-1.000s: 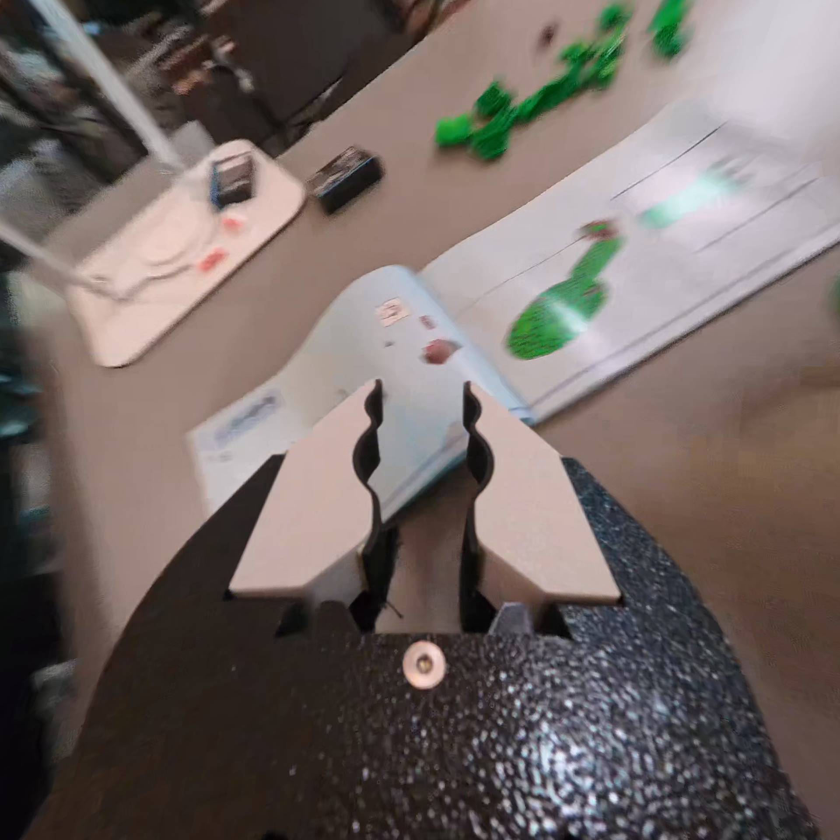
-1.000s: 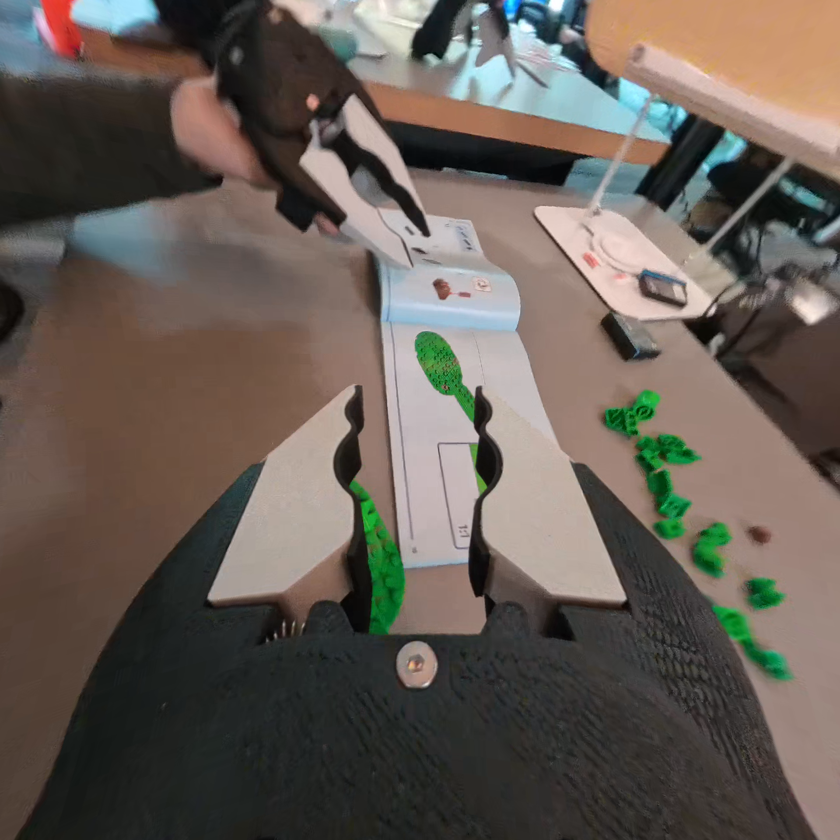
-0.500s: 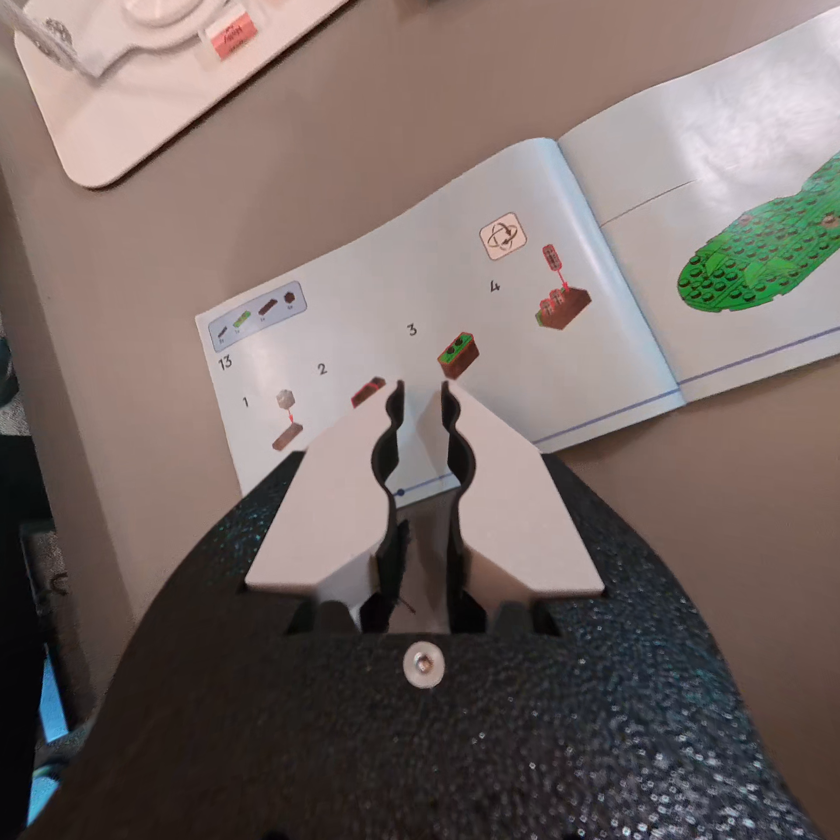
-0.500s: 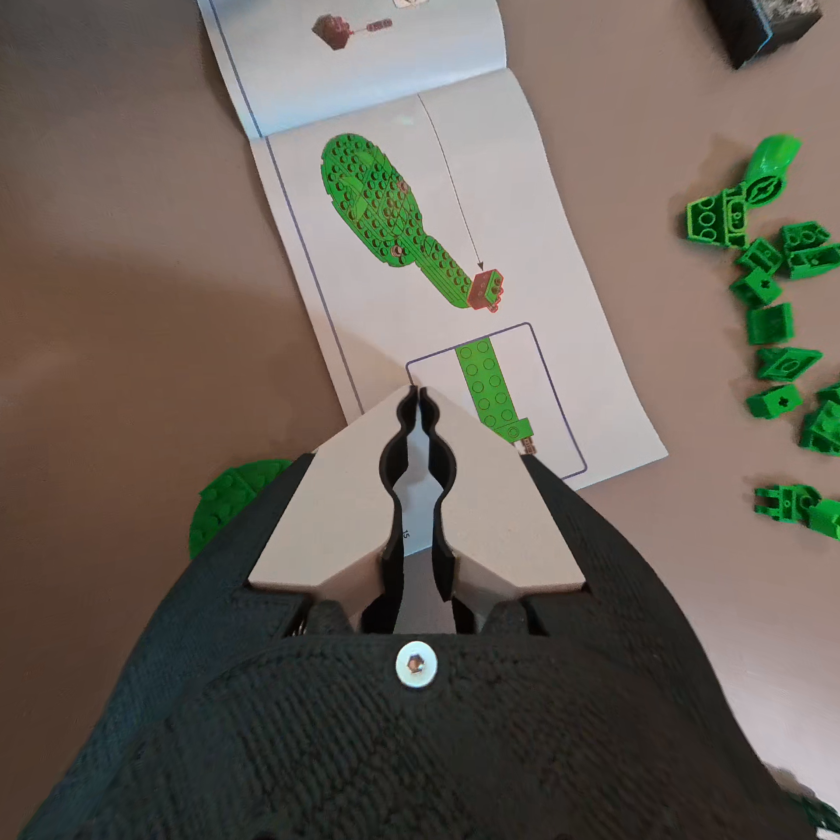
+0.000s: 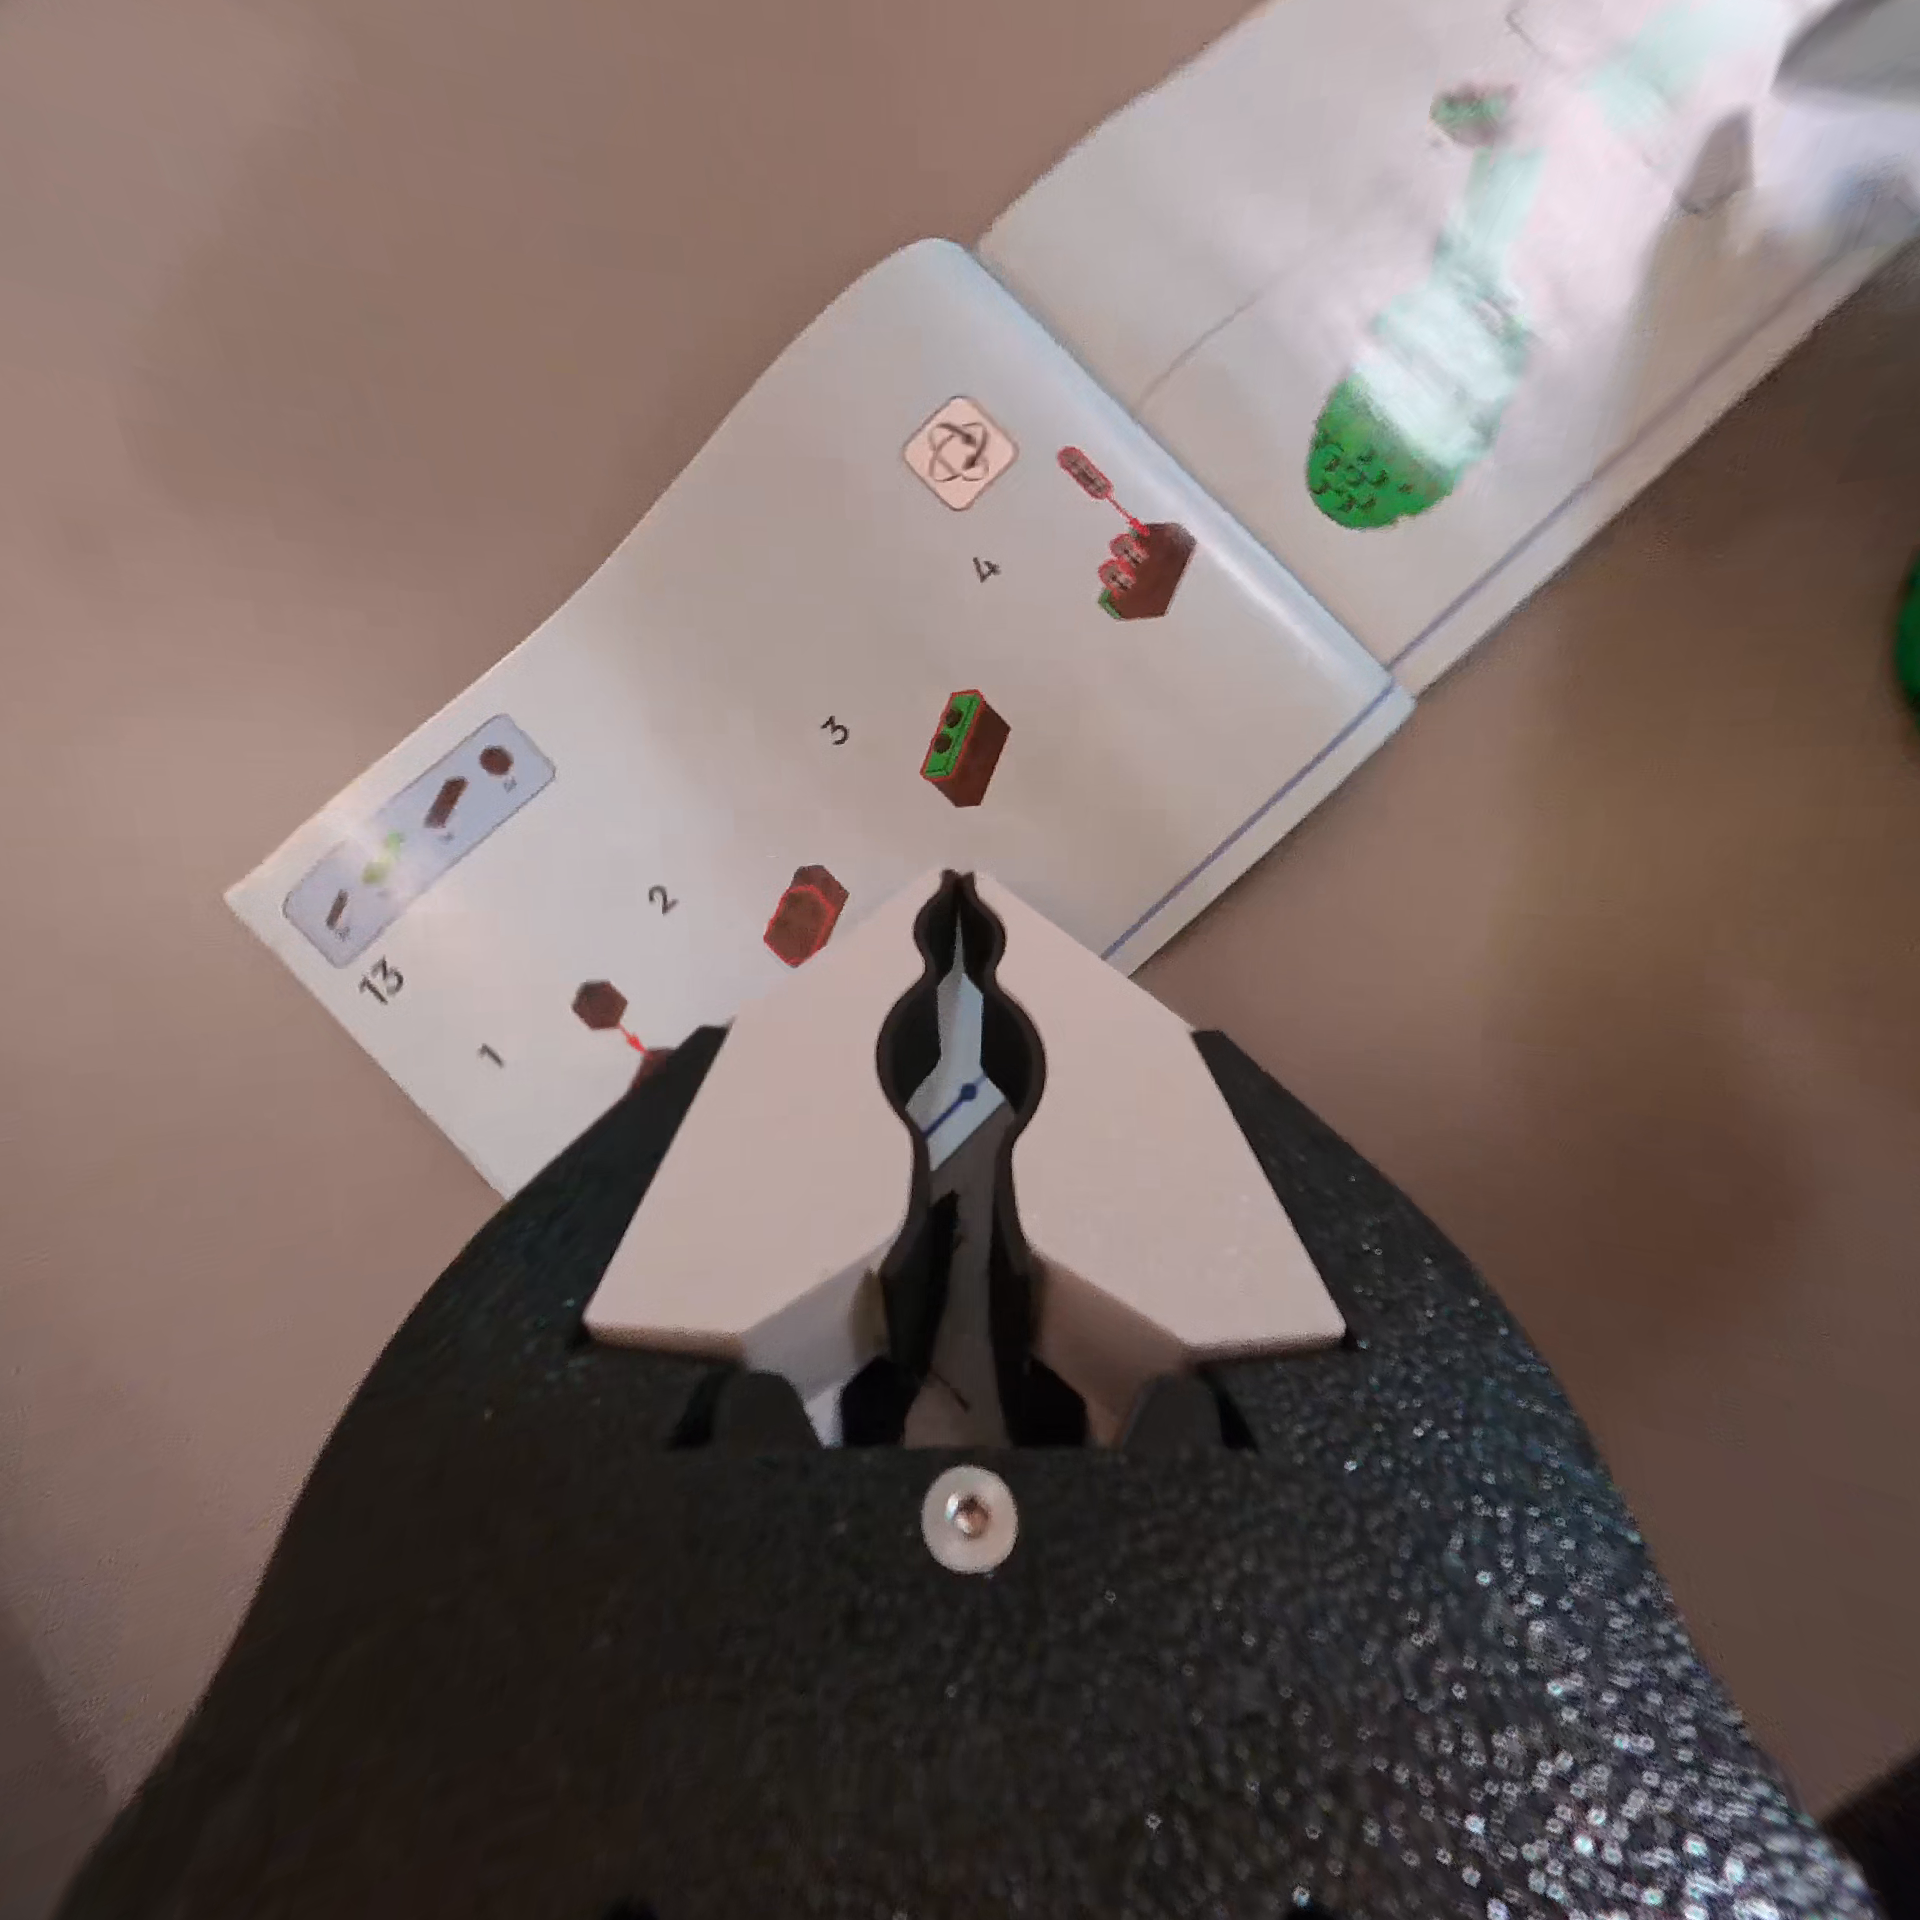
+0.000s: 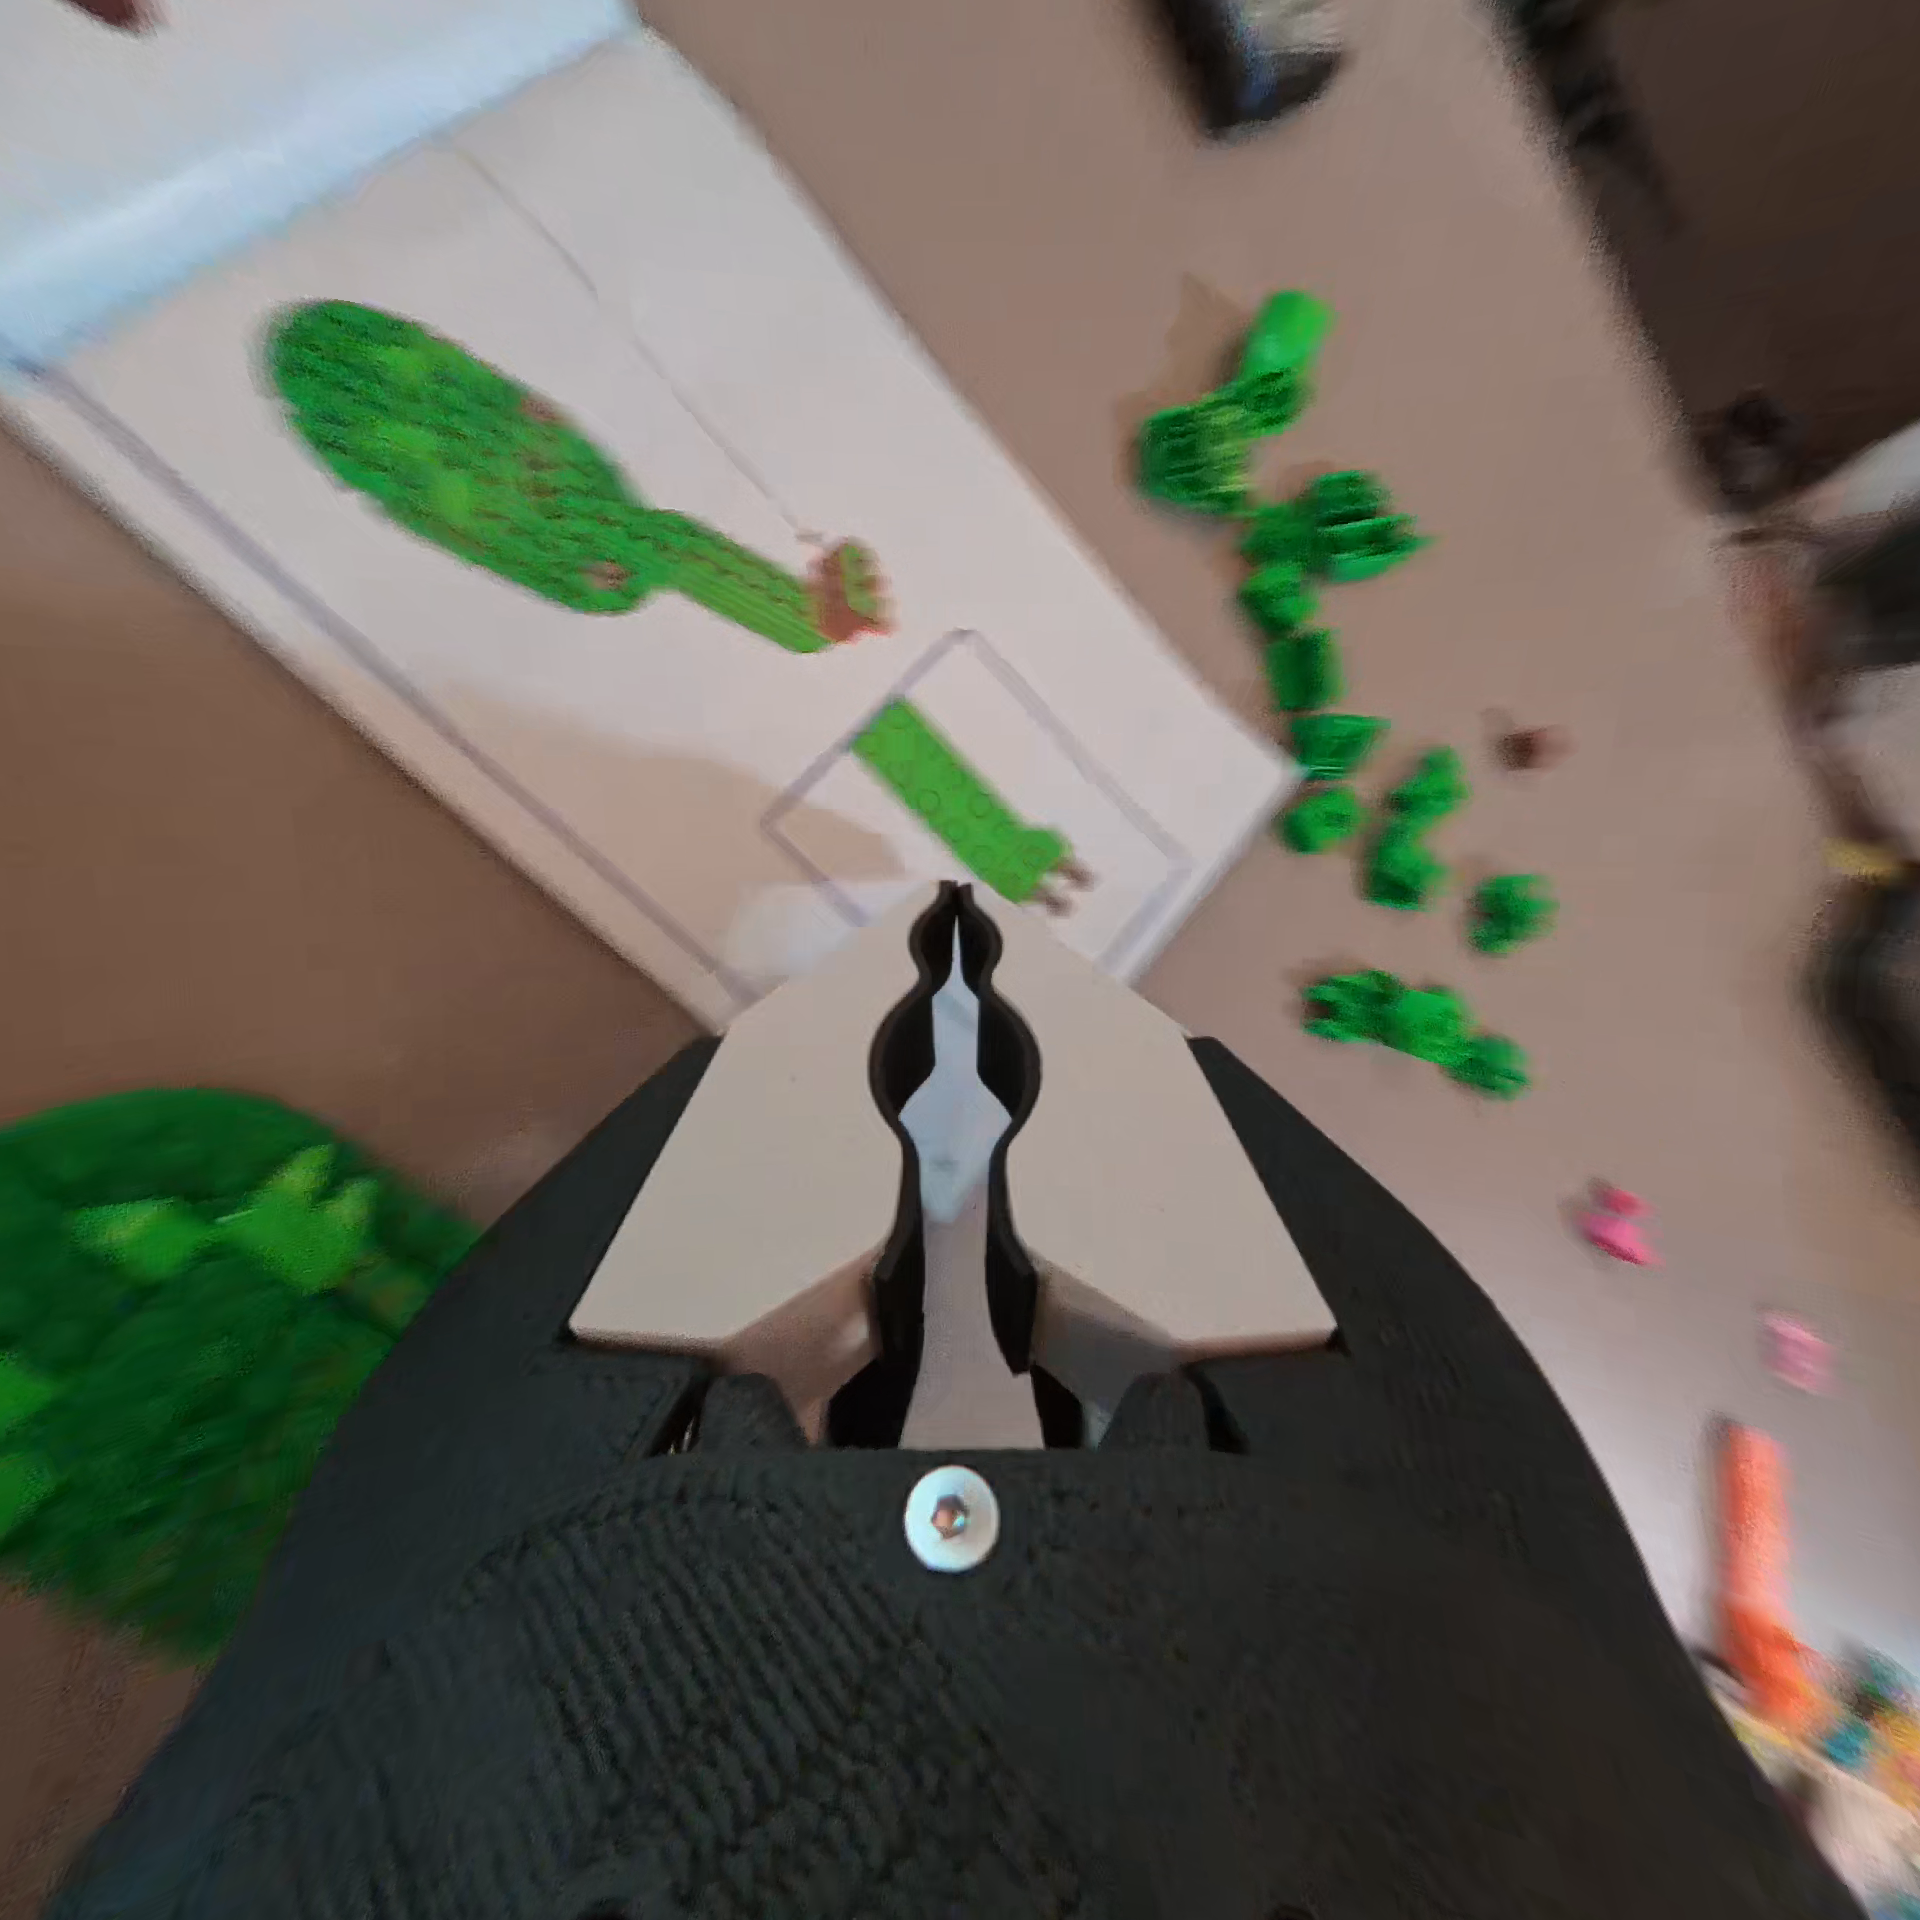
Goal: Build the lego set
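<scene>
In the left wrist view, the left claw (image 5: 958, 883) hangs over the near edge of the open instruction booklet (image 5: 790, 665), its 2 tips pressed together with nothing between them. The booklet lies flat on the brown counter (image 5: 312, 364); its left page shows small brown bricks in numbered steps, and its right page, blurred, shows a large green shape.

In the right wrist view, the right claw (image 6: 954, 896) is likewise pinched to a close and empty, above the lower corner of the booklet (image 6: 665, 727). At lower left a green studded Lego plate (image 6: 177, 1330) lies on the counter (image 6: 260, 831), near the booklet. To the right of the booklet, loose green Lego pieces (image 6: 1340, 665) are scattered in a line. Farther right lie 2 pink pieces (image 6: 1616, 1226) and an orange piece (image 6: 1756, 1548), all blurred.
</scene>
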Motion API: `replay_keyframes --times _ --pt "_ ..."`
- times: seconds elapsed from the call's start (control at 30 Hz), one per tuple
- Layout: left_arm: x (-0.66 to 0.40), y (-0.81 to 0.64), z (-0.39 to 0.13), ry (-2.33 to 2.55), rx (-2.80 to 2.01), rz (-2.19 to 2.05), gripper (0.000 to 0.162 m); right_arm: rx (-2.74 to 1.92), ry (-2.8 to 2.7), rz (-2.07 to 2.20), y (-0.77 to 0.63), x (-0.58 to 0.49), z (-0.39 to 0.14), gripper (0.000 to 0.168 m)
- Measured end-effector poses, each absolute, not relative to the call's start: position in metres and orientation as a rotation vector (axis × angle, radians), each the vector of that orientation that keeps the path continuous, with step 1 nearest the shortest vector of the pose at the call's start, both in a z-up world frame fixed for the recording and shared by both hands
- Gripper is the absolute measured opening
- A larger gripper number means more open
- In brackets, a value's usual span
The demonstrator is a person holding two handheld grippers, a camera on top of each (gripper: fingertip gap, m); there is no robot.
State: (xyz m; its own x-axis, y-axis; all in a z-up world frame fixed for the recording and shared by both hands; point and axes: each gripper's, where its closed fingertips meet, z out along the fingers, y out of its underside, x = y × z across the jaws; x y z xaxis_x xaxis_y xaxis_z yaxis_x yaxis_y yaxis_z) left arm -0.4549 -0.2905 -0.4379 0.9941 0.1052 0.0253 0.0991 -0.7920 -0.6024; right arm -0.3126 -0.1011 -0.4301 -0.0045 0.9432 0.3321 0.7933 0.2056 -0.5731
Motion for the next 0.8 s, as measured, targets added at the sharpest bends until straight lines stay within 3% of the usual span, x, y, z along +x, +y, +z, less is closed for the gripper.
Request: replay_keyframes --times 0.03,0.2,0.3,0.57,0.8 --pt "-0.453 -0.290 -0.434 -0.130 -2.498 0.023 0.000 -1.537 -1.734 0.232 -0.087 -0.312 -0.415 0.000" --pt "-0.444 -0.260 -0.363 -0.002 -2.205 0.194 0.000 -1.210 -1.179 0.409 -0.061 -0.284 -0.303 0.008" --pt "-0.400 -0.220 -0.312 0.115 -1.858 0.153 0.000 -1.068 -0.904 0.517 -0.056 -0.249 -0.267 0.006" --pt "-0.302 -0.144 -0.314 0.415 -1.368 0.274 0.000 -0.850 -0.817 0.491 -0.079 -0.226 -0.270 0.000" --pt "-0.253 -0.155 -0.312 0.583 -1.207 0.019 0.000 -0.819 -0.861 0.470 -0.085 -0.232 -0.278 0.000"
